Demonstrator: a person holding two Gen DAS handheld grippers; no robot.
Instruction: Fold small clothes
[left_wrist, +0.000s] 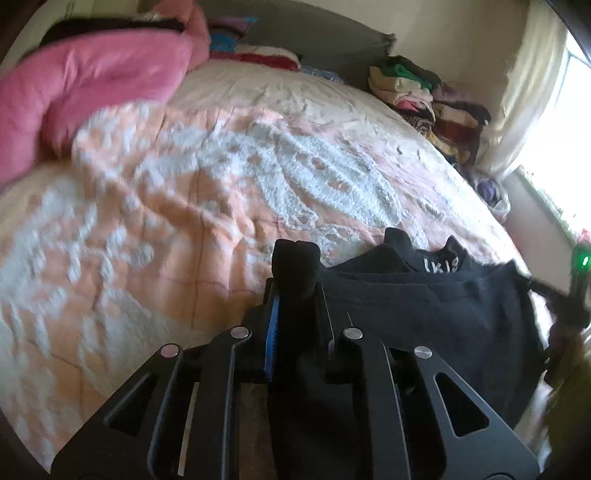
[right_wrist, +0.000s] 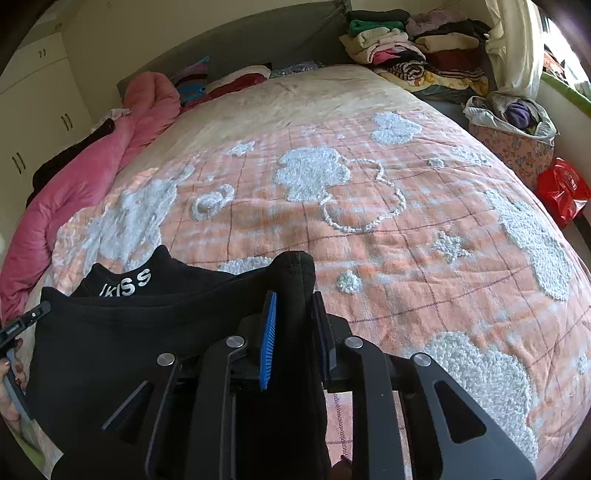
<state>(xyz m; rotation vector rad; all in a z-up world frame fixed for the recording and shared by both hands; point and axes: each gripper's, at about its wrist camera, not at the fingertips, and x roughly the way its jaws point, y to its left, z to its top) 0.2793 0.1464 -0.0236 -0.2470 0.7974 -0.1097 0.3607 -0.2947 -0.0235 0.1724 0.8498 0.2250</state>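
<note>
A small black garment (left_wrist: 424, 310) with white lettering on its collar hangs stretched between my two grippers above the bed. My left gripper (left_wrist: 295, 295) is shut on the garment's left corner; black cloth bunches out between its blue-padded fingers. My right gripper (right_wrist: 293, 314) is shut on the garment's (right_wrist: 122, 350) right corner in the same way. The right gripper also shows at the right edge of the left wrist view (left_wrist: 576, 291), and the left gripper at the left edge of the right wrist view (right_wrist: 22, 325).
The bed is covered by a peach quilt (right_wrist: 369, 229) with white fluffy patches. A pink duvet (right_wrist: 85, 177) lies along its left side. Stacks of folded clothes (right_wrist: 410, 48) sit at the far right corner. A floral basket (right_wrist: 517, 136) and red bag (right_wrist: 561, 192) stand right of the bed.
</note>
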